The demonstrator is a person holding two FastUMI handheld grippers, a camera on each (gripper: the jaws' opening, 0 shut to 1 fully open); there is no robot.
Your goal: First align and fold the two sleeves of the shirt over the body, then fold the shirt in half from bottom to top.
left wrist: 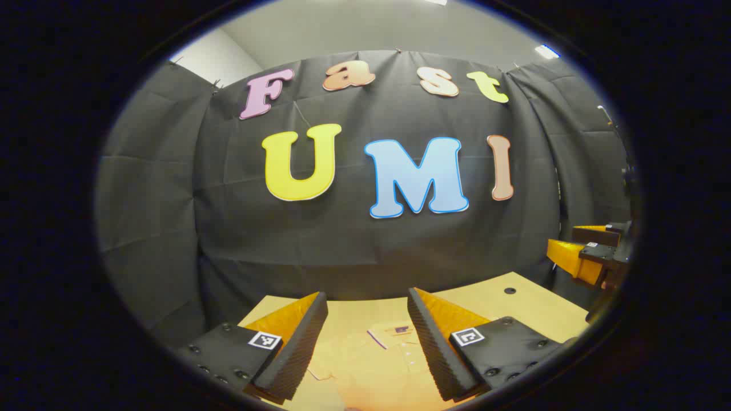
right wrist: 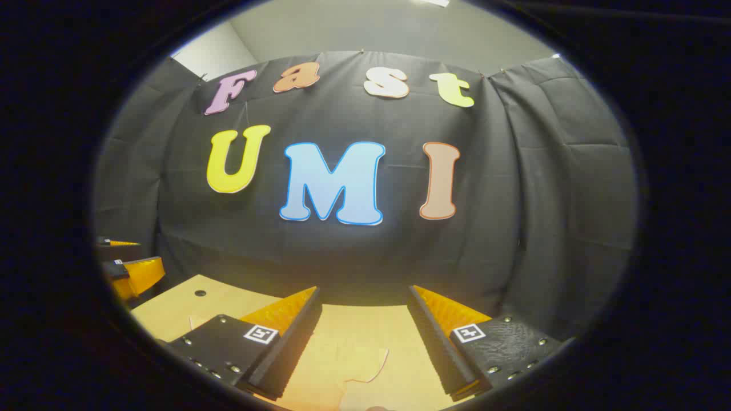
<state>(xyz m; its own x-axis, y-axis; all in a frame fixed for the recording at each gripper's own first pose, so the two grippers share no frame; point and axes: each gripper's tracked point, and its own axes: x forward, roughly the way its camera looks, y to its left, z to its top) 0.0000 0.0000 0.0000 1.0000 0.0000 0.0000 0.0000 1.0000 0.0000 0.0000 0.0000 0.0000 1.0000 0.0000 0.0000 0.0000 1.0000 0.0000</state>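
Observation:
A pale yellow shirt [left wrist: 371,365] lies flat on the wooden table [left wrist: 531,311], collar toward the booth wall. My left gripper [left wrist: 368,299] hangs above the collar area, open, nothing between its fingers. In the right gripper view a sleeve edge of the shirt [right wrist: 360,365] lies on the table [right wrist: 171,311] below my right gripper [right wrist: 362,297], which is open and holds nothing. The right gripper [left wrist: 571,242] also shows at the right edge of the left gripper view. The left gripper [right wrist: 134,260] appears at the left edge of the right gripper view.
The black cloth wall [left wrist: 365,228] stands close behind the table's far edge. A small dark hole [left wrist: 510,290] marks the tabletop at the far right, seen too as a hole [right wrist: 200,293] in the right gripper view.

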